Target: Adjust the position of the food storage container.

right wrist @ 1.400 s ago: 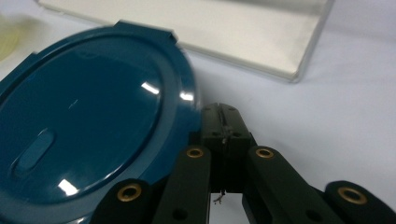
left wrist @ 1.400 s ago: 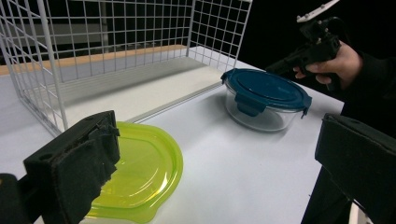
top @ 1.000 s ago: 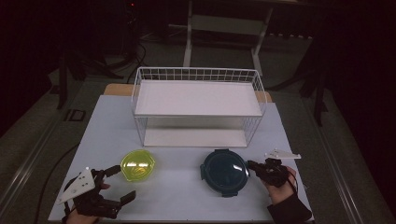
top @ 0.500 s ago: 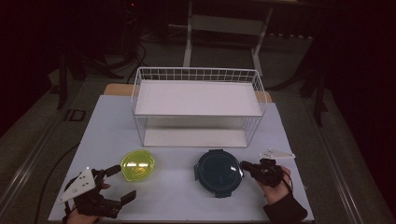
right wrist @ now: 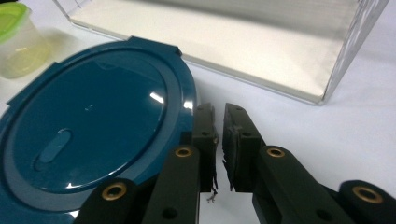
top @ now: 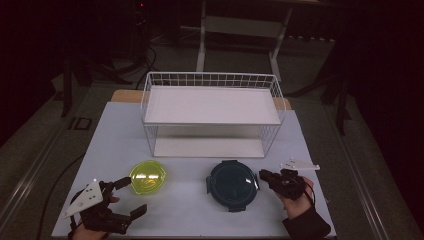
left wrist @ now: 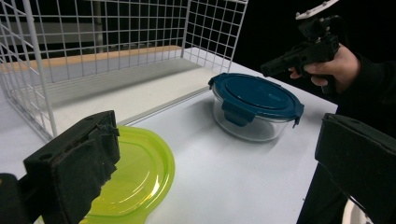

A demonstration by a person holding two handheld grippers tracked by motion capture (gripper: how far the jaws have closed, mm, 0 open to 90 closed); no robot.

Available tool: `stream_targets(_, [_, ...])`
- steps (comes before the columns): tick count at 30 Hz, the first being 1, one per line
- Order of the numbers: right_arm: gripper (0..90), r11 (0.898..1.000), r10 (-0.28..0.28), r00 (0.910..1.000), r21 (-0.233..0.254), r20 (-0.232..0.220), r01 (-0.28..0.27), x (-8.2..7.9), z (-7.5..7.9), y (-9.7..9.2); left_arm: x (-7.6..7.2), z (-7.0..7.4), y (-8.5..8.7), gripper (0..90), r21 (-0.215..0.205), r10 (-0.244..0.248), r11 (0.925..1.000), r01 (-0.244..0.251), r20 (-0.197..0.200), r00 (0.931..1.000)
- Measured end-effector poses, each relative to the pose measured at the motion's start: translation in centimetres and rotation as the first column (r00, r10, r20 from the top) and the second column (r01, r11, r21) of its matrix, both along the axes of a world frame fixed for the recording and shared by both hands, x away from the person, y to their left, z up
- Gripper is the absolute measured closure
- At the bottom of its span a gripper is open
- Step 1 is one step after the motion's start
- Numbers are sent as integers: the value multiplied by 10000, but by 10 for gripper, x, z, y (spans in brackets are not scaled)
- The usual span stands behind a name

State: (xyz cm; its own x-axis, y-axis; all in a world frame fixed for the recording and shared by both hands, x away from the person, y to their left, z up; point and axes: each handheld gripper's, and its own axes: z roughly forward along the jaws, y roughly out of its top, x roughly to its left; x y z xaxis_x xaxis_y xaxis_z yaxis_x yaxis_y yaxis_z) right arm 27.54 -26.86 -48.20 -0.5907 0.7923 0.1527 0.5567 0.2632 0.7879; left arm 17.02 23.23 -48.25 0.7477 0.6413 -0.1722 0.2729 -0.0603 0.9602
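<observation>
Since the earlier frames, the blue-lidded container [top: 233, 183] has been shifted left on the table [top: 190, 210], and the right claw [right wrist: 218, 140] has just been parted slightly; a narrow gap is seen between its pads, nothing within, beside the lid's rim. The container stands in front of the wire rack [top: 212, 112]. The left claw [top: 131, 196] is held wide open near the green-lidded tub [top: 148, 177], gripping nothing.
</observation>
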Motion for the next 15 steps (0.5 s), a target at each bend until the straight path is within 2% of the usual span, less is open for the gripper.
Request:
stream_targets(3, [728,10000,79,9997,48,219,-80,-4,4,1,-1,1,-2,0,56,-24,10000,24,-18,10000])
stream_targets(4, [632,9997,210,9990,138,394,-216,-7,7,2,-1,2,-3,0,86,-25,10000,25,-9,10000])
stream_targets(5, [632,9997,210,9990,138,394,-216,-7,7,2,-1,3,-4,0,81,-24,10000,24,18,10000])
stream_targets(6, [555,9996,250,9984,130,511,-257,-9,8,3,-1,5,-5,0,150,-142,9998,144,-107,9998])
stream_targets(7, [441,9989,382,9968,259,707,-401,-11,9,5,-1,6,-5,0,163,-308,9994,311,-210,9993])
stream_targets(8, [441,9989,382,9968,259,707,-401,-11,9,5,-1,8,-5,0,146,-380,9992,384,-268,9989])
stream_targets(9, [335,9972,507,9958,504,758,-547,-12,10,5,0,9,-6,0,142,-412,9990,416,-312,9987])
stream_targets(10, [335,9972,507,9958,504,758,-547,-12,10,5,0,10,-6,0,135,-411,9990,415,-280,9988])
stream_targets(13, [239,9936,659,9938,854,899,-737,-13,13,4,2,11,-10,0,71,-437,9990,440,-323,9985])
stream_targets(15, [180,9905,799,9914,1035,1032,-906,-15,16,3,3,12,-14,0,174,-492,9986,500,-457,9977])
